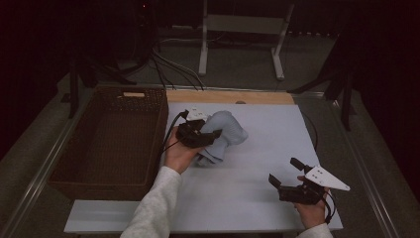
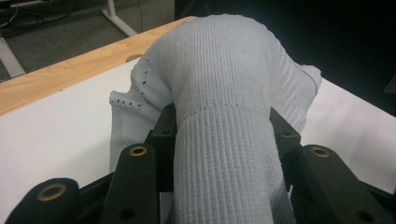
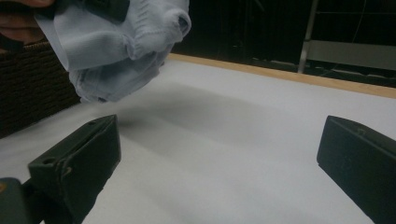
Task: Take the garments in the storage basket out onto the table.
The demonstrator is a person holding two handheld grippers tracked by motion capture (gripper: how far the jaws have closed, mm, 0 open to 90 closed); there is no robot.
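Note:
A pale blue-grey knitted garment [image 1: 228, 130] is bunched up at the white board's left part, right of the basket. My left gripper [image 1: 205, 133] is shut on it; in the left gripper view the ribbed knit [image 2: 224, 93] bulges up between the two black jaws, which press on its sides. Seen from the right gripper view, the garment [image 3: 116, 42] hangs just above the board over its own shadow. My right gripper [image 1: 283, 171] stands open near the board's front right, its fingers [image 3: 88, 158] wide apart with nothing between them.
A dark wicker basket [image 1: 148, 106] stands along the left edge of the white board [image 1: 257, 148], and its wall [image 3: 32, 84] is also in the right gripper view. A wooden strip [image 1: 228, 96] runs along the far edge. Cables and a metal frame [image 1: 242, 25] lie on the floor beyond.

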